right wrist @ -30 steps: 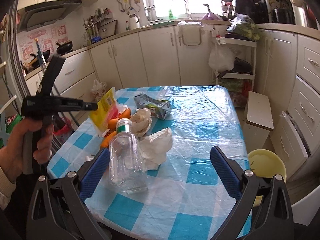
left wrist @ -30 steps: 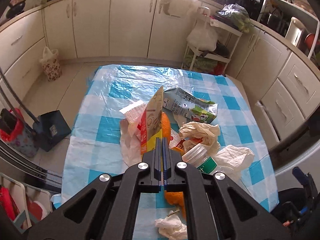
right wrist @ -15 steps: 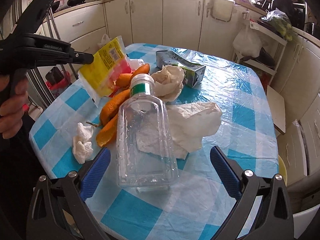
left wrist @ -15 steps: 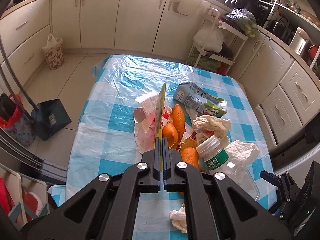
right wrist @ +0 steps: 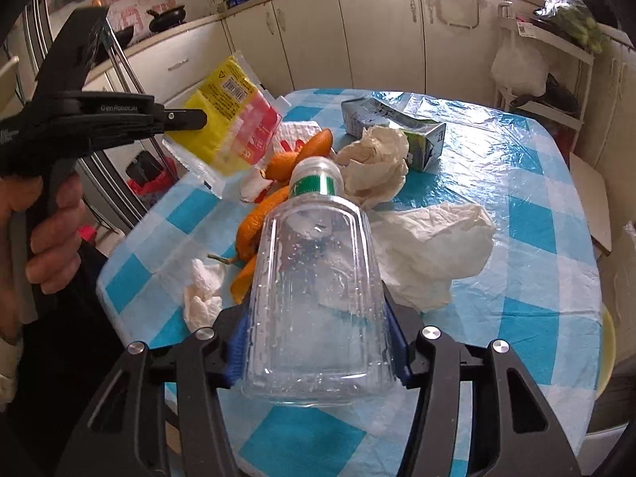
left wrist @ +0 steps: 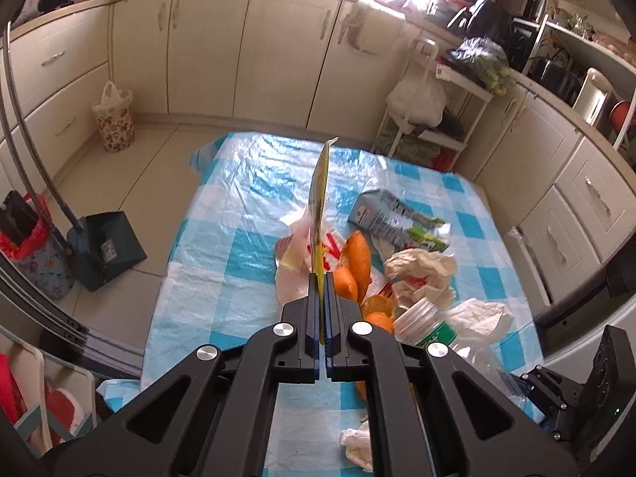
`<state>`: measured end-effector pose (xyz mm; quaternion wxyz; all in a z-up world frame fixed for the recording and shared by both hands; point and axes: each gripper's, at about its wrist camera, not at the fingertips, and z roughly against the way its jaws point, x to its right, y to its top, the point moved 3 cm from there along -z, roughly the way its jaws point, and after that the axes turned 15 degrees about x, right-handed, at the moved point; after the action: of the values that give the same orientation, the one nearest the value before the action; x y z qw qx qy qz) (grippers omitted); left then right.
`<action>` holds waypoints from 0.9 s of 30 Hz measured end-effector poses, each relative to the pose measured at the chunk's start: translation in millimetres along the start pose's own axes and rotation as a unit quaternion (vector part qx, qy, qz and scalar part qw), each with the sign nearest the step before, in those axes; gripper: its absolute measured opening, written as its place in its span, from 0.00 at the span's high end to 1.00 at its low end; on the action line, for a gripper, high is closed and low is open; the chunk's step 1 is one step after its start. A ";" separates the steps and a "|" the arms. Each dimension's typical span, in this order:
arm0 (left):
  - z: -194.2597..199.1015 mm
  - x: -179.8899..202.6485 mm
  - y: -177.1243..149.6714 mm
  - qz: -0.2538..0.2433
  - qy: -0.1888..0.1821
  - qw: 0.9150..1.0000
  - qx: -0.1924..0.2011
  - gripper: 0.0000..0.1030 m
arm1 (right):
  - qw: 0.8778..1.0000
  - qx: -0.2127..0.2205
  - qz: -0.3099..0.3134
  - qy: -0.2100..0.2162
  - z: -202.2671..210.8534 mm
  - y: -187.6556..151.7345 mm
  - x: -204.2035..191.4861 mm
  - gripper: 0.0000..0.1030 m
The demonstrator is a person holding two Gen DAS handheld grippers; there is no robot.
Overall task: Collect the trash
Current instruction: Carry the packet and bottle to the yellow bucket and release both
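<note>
1. Clearly, the right gripper (right wrist: pixel 316 342) is seen with its jaws just closed in around a clear plastic bottle (right wrist: pixel 314 290); the blue pads (right wrist: pixel 237 342) are pressed against the bottle's lower sides
2. The bottle is held with its green-banded neck and open mouth tilted away from the camera, over the near edge of the table (right wrist: pixel 532 183)
3. The left gripper (left wrist: pixel 321 278) is pressed together, and a yellow snack wrapper (right wrist: pixel 226 119) is pinched by one edge between its blue pads
4. The wrapper is held in the air above the left part of the table, edge-on in the left wrist view and flat-on in the right wrist view
5. The left gripper's handle is gripped by a hand (right wrist: pixel 47 234) at the left border of the right wrist view
6. Orange peels (left wrist: pixel 355 262) are heaped on the blue-and-white checked plastic cover just behind the bottle
7. Crumpled brownish paper (right wrist: pixel 377 167) is found beside the peels, and a flattened drink carton (right wrist: pixel 397 127) lies behind it
8. A larger white tissue (right wrist: pixel 433 246) is spread to the right of the bottle, and a small white wad (right wrist: pixel 202 298) lies to its left
9. A dustpan (left wrist: pixel 107 250) is seen on the floor left of the table
</note>
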<state>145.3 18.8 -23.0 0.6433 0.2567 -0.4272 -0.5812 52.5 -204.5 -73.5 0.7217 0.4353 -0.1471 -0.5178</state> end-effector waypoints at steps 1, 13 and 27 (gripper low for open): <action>7.4 1.8 4.8 0.001 -0.007 1.000 0.018 0.98 | 1.000 0.008 -0.014 0.012 3.5 3.0 0.6 0.47; 40.0 29.9 11.1 -0.001 -0.046 0.997 0.058 0.98 | 0.980 0.089 -0.161 0.074 50.6 25.9 35.3 0.47; 44.3 122.9 24.9 -0.016 -0.139 0.988 0.060 0.98 | 0.957 0.136 -0.237 -0.100 115.8 48.8 187.9 0.47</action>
<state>115.9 -87.9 50.8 0.5513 0.2182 -0.5424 -0.5951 84.9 -419.9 -13.3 0.4939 0.4979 -0.1797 -0.6898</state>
